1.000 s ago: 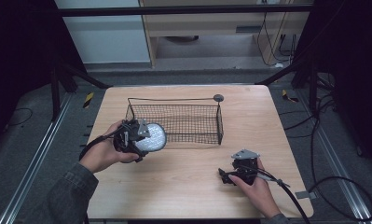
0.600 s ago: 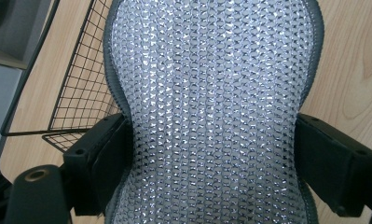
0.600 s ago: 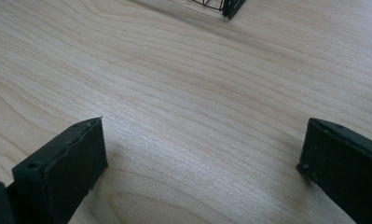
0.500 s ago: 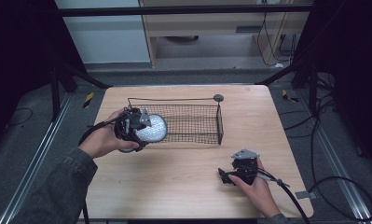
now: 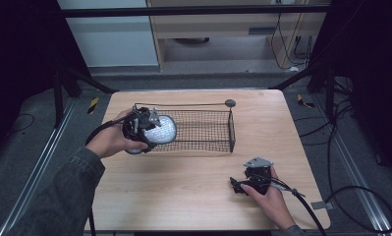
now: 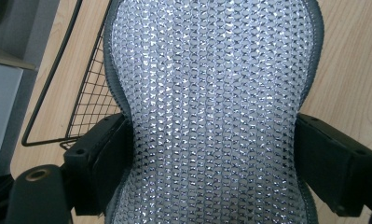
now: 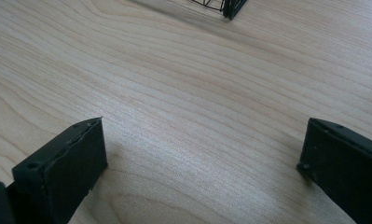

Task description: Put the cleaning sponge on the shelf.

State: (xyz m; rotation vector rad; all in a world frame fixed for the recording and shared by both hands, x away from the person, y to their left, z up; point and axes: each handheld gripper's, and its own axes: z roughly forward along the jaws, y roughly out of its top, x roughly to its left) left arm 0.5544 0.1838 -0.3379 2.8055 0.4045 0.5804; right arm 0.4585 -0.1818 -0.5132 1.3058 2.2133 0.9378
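Silvery mesh, glinting and edged in grey, is what you have clamped in your left gripper (image 5: pixel 152 129): the scouring pad (image 6: pixel 216 107) sits squeezed between both jaws, which pinch it in at its waist in the left gripper view. In the high view it hangs in the air at the left end of the wire basket (image 5: pixel 210 129), just at that end's rim and off the wooden table (image 5: pixel 183 182).

That is the change to note. A second ago you held the pad lower and nearer to you, in front of the basket's left corner; half a second ago it had risen to the rim; now it has gone up and forward again, and it overlaps the basket's left end. Judging by that path, the carry is nearly done and what remains is to bring the pad fully over the basket's floor and let go. Whether it has already cleared the near wall I cannot tell from here.

Your right gripper (image 5: pixel 246 183) has not moved in that time. It rests low on the table near the front right, well apart from the basket, jaws spread wide with nothing between them but bare wood.
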